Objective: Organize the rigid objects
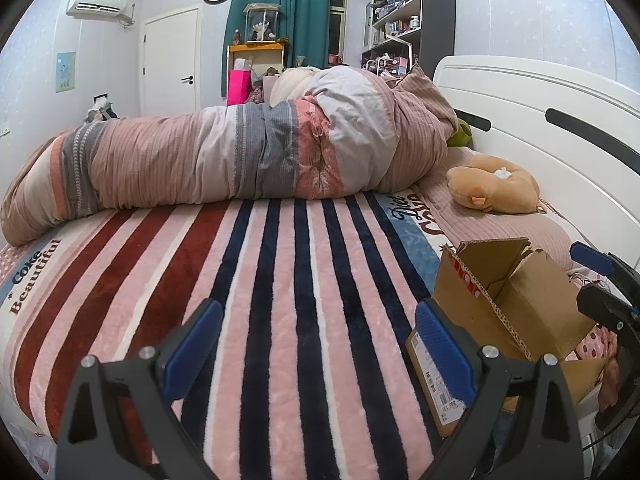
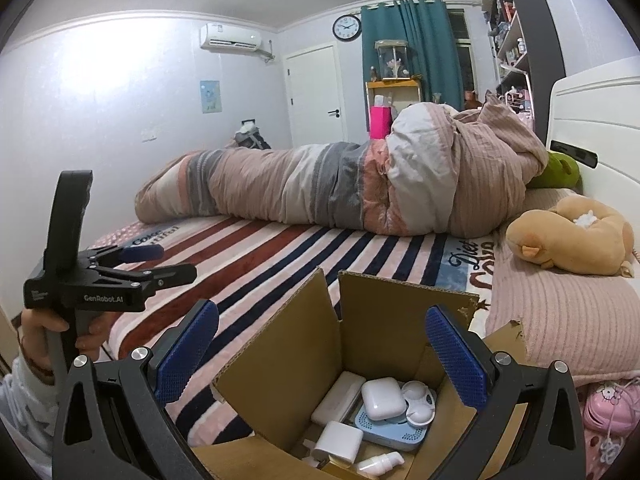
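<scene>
An open cardboard box (image 2: 280,364) stands on the striped blanket at the bed's near right; it also shows in the left wrist view (image 1: 516,312). Inside lie several small rigid items: a white earbud case (image 2: 383,398), a white contact-lens case (image 2: 418,402), a light blue device (image 2: 394,432), white blocks (image 2: 336,440) and a small white bottle (image 2: 380,462). My right gripper (image 2: 322,352) is open and empty above the box opening. My left gripper (image 1: 318,350) is open and empty over the blanket, left of the box; it shows in the right wrist view (image 2: 160,262).
A rolled striped duvet (image 1: 240,156) lies across the bed. A tan plush toy (image 2: 572,236) rests on the pink pillow (image 2: 560,320) by the white headboard (image 1: 540,120). A green plush (image 2: 558,170) sits behind. A pink toy (image 2: 612,404) lies at the right edge.
</scene>
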`<state>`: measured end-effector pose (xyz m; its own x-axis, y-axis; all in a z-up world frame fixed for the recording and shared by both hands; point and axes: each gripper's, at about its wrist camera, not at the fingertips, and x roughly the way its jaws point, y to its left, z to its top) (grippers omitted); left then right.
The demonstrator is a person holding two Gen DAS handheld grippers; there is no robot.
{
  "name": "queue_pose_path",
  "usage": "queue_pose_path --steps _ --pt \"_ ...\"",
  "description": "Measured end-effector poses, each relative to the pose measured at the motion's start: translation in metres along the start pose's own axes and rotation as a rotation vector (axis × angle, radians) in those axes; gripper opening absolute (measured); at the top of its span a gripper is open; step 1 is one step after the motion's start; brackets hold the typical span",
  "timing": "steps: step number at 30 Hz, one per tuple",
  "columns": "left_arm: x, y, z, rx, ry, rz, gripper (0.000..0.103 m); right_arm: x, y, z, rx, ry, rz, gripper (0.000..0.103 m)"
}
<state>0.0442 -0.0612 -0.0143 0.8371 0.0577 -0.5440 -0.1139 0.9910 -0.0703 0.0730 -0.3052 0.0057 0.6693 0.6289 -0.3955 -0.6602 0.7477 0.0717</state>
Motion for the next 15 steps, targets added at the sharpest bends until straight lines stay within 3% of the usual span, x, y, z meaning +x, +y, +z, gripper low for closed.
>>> queue_pose_path --steps 15 --pt "0.0005 0.0031 0.0012 0.005 -0.002 0.008 0.096 -0.0014 0.0032 0.0011 -0.018 -0.013 -0.035 0.103"
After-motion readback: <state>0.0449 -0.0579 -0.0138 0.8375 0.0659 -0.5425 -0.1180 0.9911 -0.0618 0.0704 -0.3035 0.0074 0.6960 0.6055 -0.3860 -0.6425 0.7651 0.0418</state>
